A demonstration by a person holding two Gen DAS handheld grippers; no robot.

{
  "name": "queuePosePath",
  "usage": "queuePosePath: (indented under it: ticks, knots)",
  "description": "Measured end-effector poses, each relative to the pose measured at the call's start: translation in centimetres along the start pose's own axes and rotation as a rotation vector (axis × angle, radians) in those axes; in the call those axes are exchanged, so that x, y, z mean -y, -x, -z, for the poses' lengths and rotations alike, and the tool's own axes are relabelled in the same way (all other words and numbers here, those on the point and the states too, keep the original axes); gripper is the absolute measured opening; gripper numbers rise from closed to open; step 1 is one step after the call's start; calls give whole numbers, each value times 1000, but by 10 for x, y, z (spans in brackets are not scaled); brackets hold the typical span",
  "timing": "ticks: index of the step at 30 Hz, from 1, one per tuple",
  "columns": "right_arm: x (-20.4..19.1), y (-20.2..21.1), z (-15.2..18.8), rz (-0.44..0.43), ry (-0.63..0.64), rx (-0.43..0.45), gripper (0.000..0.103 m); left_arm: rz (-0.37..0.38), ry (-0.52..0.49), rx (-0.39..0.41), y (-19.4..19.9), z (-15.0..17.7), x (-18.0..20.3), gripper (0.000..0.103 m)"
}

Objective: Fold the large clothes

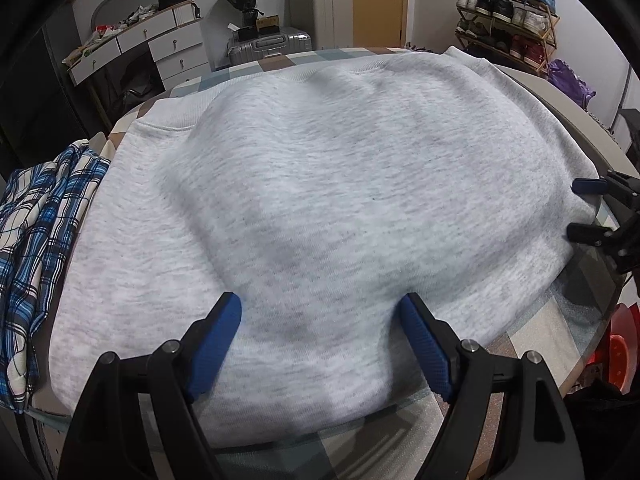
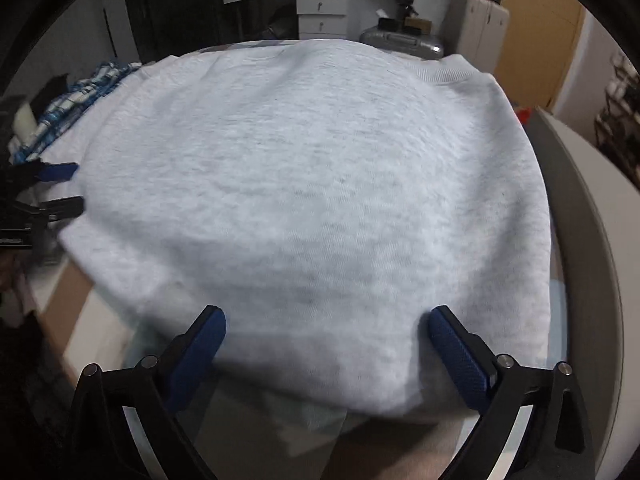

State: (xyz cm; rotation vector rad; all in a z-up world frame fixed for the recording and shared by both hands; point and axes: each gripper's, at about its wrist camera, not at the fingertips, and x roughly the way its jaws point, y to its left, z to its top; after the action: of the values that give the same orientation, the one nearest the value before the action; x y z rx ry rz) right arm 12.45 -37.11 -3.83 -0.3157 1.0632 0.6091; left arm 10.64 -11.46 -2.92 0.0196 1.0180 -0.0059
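Observation:
A large light grey sweatshirt (image 1: 320,184) lies spread flat over most of the round table (image 1: 560,320), its ribbed band along the far edge. My left gripper (image 1: 322,314) hovers over the near part of the sweatshirt, jaws wide open, with only flat cloth below them. In the right wrist view the same sweatshirt (image 2: 312,200) fills the frame. My right gripper (image 2: 326,318) stands open over its near edge, holding nothing. Each gripper shows in the other's view: the right gripper (image 1: 584,208) at the sweatshirt's right side, the left gripper (image 2: 70,188) at its left side.
A blue and white plaid shirt (image 1: 36,248) lies bunched at the table's left side, also in the right wrist view as the plaid shirt (image 2: 80,100). Beyond the table stand white drawers (image 1: 160,48), suitcases (image 1: 272,44) and a shoe rack (image 1: 508,12). A red object (image 1: 620,344) sits low at the right.

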Motion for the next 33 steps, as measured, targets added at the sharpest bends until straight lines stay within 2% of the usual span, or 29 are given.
queuePosePath:
  ticks: [3,5,8,11,15,17,19,21,25,27,30,33]
  knots:
    - [26,17,1,-46,-103,84,98,1,-6,4,-1,0,0,79]
    - [40,9,3,-83,-157,77,98,3,-7,2,-1,0,0,79]
    - [27,7,10,-52,-59,55,98,4,-8,-1,0,0,-1,79]
    - [25,17,15,-77,-50,56,97,2,11,8,5,-2,-2,79]
    - [44,31,8,-52,-146,145,98,15,-10,121,25,-18,1,79]
    - [49,26,3,-26,-190,155,98,12,-40,168,28,-36,4,79]
    - [53,9,7,11,-189,108,99,-3,-55,168,17,-49,3,79]
    - [44,10,14,77,-91,92,99,-40,-46,142,1,-59,-4,79]
    - [53,20,22,27,-101,89,99,-26,39,45,-36,-59,-30,79]
    - [54,27,22,-6,-116,91,98,26,71,66,-38,-54,-37,79]
    - [59,39,17,-14,-165,114,98,22,59,76,-37,-51,-36,79]
    - [53,34,-11,18,-252,146,98,16,48,85,-38,-51,-33,80]
